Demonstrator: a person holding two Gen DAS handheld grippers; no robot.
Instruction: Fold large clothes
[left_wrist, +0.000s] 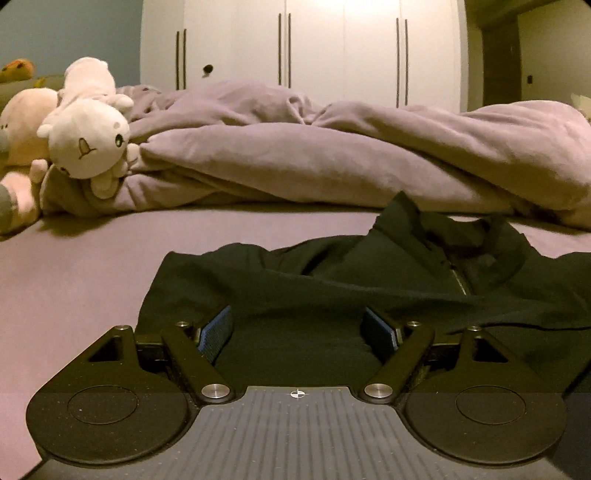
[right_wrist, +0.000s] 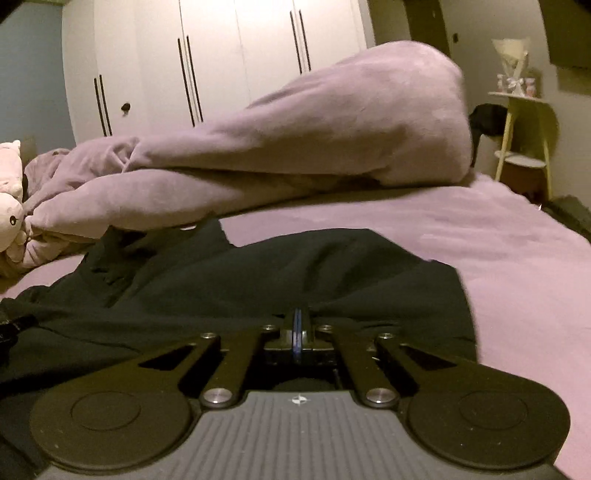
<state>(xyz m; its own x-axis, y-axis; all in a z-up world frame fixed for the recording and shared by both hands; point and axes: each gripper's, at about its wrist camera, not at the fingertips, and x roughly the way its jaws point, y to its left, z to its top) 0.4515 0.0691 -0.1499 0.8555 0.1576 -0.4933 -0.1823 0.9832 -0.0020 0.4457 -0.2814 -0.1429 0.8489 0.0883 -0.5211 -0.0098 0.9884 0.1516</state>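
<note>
A large black garment (left_wrist: 295, 284) with a collar and short zip lies spread on the purple bed sheet (left_wrist: 74, 280). My left gripper (left_wrist: 298, 325) is open, its blue-padded fingers either side of the garment's near edge, low over the fabric. In the right wrist view the same black garment (right_wrist: 258, 280) lies bunched in front. My right gripper (right_wrist: 297, 321) is shut on a pinched fold of it, and the cloth puckers toward the fingertips.
A rumpled purple duvet (left_wrist: 332, 155) is heaped across the bed behind the garment. Plush toys (left_wrist: 85, 147) lie at the far left. White wardrobe doors (left_wrist: 314, 48) stand behind. A small shelf stand (right_wrist: 524, 129) is at the right past the bed edge.
</note>
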